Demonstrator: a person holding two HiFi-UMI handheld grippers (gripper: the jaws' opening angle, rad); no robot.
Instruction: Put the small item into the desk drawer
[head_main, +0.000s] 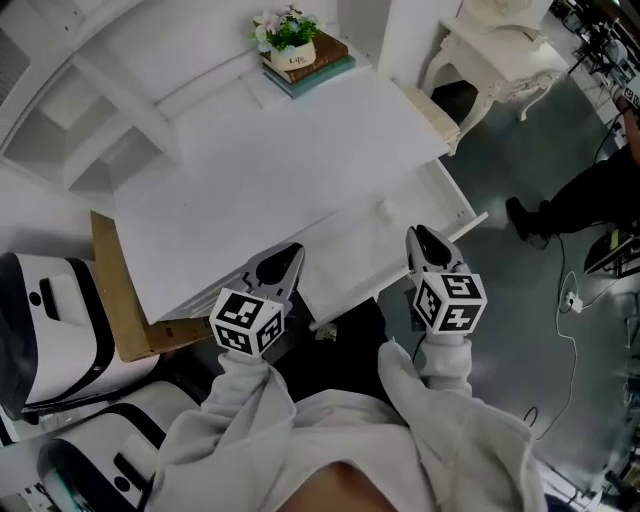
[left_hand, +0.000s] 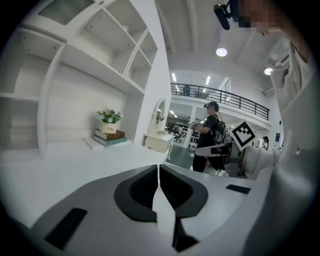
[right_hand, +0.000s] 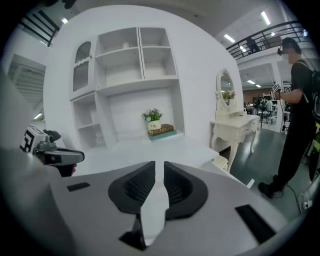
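A small white thing lies in the open drawer of the white desk. It is too small to tell what it is.

The right gripper is above the drawer, near the small thing but not touching it. Its jaws are only a little bit apart, and nothing is between them. The left gripper is at the front edge of the desk, just left of the drawer. Its jaws are closed together and hold nothing.

At the back of the desk a little plant pot sits on two books. A person in black stands on the floor to the right.
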